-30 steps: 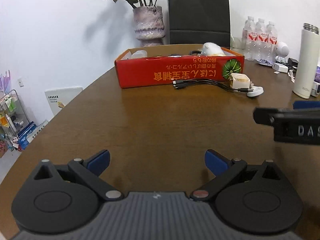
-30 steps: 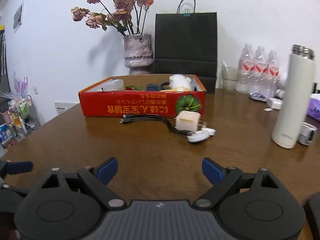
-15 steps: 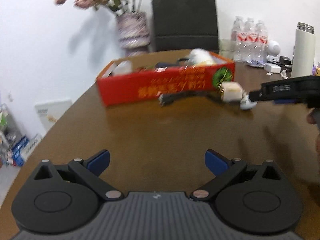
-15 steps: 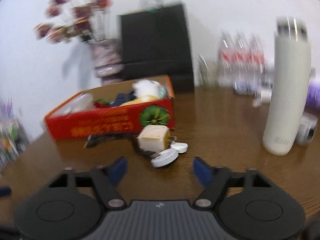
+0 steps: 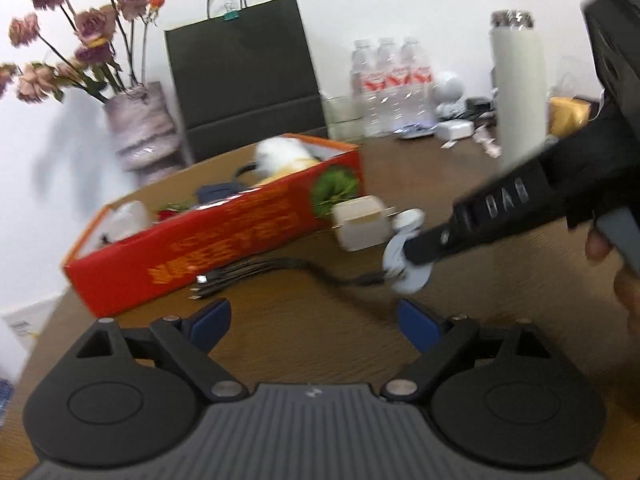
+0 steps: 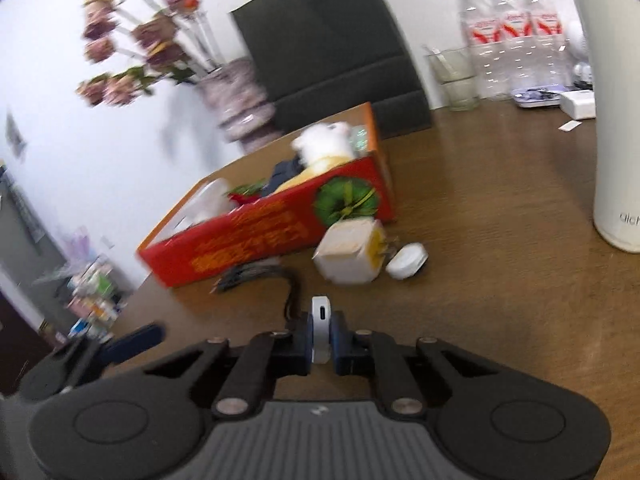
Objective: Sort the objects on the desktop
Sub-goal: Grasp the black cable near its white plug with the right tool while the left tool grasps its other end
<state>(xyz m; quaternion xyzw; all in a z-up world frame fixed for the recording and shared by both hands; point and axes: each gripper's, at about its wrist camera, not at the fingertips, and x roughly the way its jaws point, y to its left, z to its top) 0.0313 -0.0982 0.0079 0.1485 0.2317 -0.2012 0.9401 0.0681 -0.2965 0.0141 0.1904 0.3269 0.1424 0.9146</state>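
While the right gripper (image 6: pixel 321 338) is squeezed tight on the small white round plug piece (image 6: pixel 321 314) just above the brown wooden counter (image 6: pixel 500 280), the left gripper (image 5: pixel 312 316) waits with its blue fingers wide apart and nothing in them. That piece looks light, hard and smooth, so it could slip, and its floppy black bunch of cables (image 6: pixel 256 270) will drag along behind. Everything is blurry, so I cannot read the long red cardboard box (image 6: pixel 264 240) beside the cables or tell what is inside.

Bright, even indoor light. Both fisheye views bend hard at the edges and smear with motion blur. The flowers (image 5: pixel 80 36) cast a soft shadow on the wall (image 5: pixel 36 152).
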